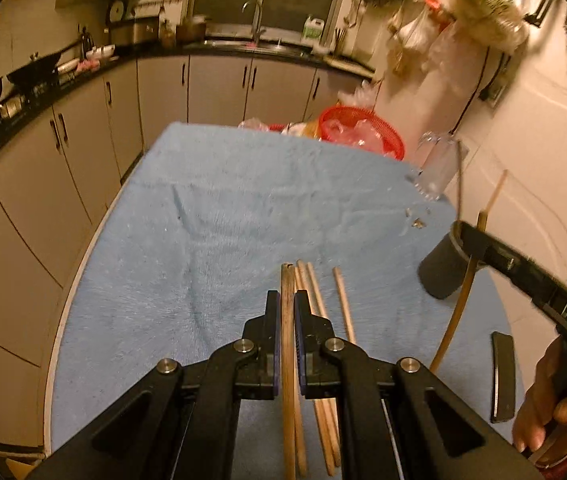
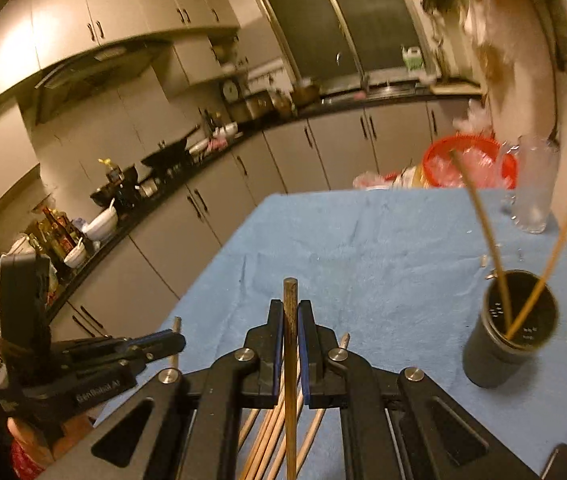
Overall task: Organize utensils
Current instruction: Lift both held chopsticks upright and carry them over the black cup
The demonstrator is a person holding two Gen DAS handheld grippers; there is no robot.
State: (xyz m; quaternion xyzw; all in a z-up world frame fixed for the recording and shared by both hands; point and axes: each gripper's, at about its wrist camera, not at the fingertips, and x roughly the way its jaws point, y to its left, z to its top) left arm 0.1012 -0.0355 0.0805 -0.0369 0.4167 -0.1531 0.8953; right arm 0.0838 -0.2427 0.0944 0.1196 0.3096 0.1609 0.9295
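Several wooden chopsticks lie side by side on the blue towel. My left gripper is shut on one dark chopstick low over the pile. My right gripper is shut on another chopstick, held above the pile. A black perforated holder stands at the right with two chopsticks leaning in it; it also shows in the left wrist view. The right gripper's finger crosses in front of it there. The left gripper shows at the lower left of the right wrist view.
A clear glass jug stands at the towel's far right corner, with a red basket of plastic bags behind it. Small crumbs lie near the holder. A black flat piece lies at the right edge. Kitchen counters curve around the left.
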